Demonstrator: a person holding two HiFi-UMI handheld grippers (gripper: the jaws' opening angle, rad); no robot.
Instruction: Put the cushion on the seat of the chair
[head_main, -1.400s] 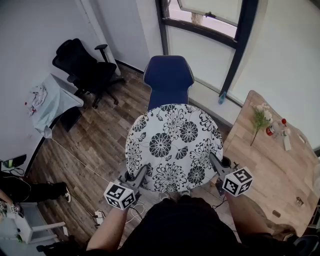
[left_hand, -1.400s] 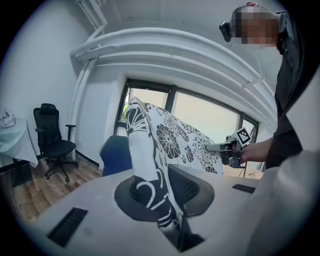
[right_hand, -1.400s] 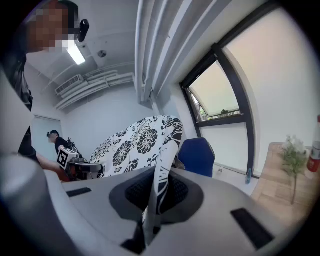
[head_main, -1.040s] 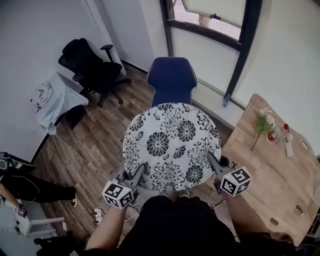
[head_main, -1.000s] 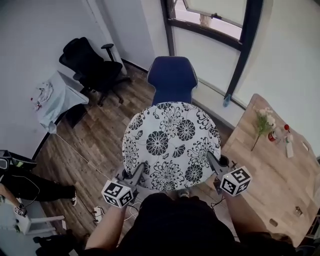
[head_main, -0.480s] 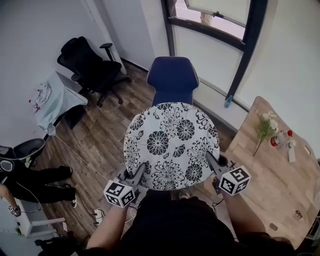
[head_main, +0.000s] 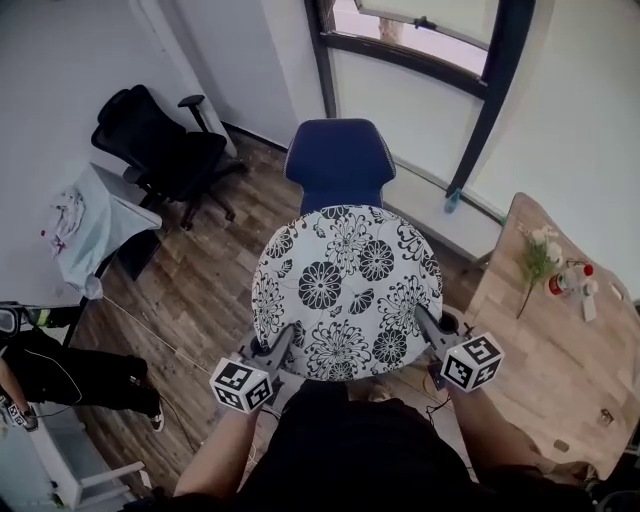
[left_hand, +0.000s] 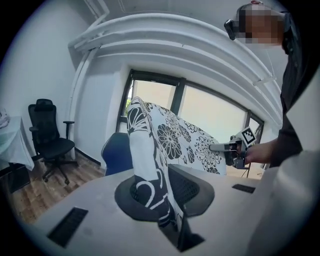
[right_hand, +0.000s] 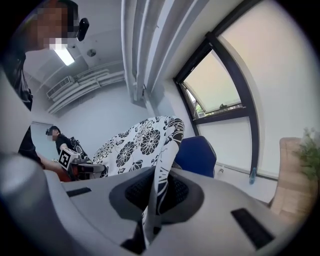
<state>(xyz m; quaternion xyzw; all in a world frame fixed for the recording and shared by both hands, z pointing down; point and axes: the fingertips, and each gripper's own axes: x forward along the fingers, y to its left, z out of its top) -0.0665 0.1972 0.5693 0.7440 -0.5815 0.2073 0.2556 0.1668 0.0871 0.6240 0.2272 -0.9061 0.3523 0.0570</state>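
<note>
A round white cushion with black flowers hangs flat in the air in front of me, held at both near corners. My left gripper is shut on its left edge, where the cloth runs between the jaws. My right gripper is shut on the right edge, with the cushion's rim pinched in it. The blue chair stands just beyond the cushion, below the window; its seat is partly hidden by the cushion. The chair also shows behind the cloth in the left gripper view, and the same blue chair in the right gripper view.
A black office chair stands at the back left beside a small table with a pale cloth. A wooden table with a plant and bottles is at the right. A seated person is at the far left. Cables lie on the wood floor.
Both grippers and the cushion have shifted forward a little, toward the blue chair. The grips on the cushion are unchanged.
</note>
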